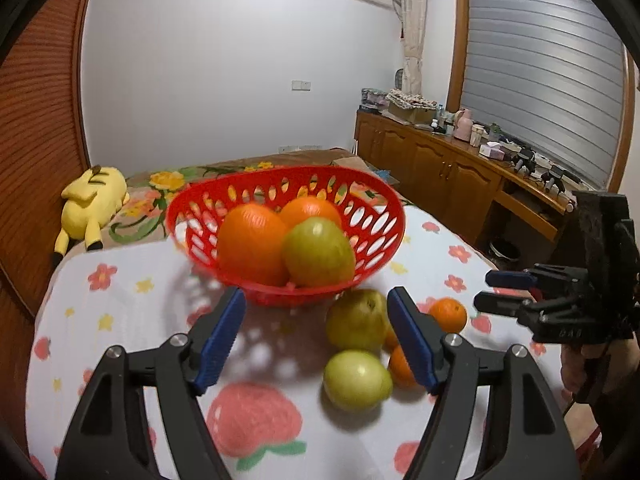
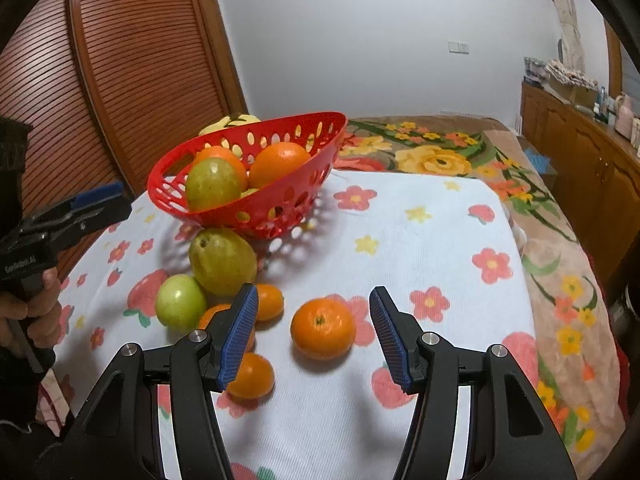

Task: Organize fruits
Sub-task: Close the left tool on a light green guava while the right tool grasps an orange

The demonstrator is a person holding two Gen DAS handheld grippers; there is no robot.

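so the red basket sits on the flowery cloth and already keeps two big oranges and a green fruit, so those look done. beside it wait a yellow pear, a green apple and small oranges. my left claw is open with nothing in it, near the basket. my right claw is open too, one small orange between its pads, not touched, ready to grab i think. one finger hides part of another small orange.

A yellow plush toy lies beside the floral tablecloth, wooden cabinets beyond.
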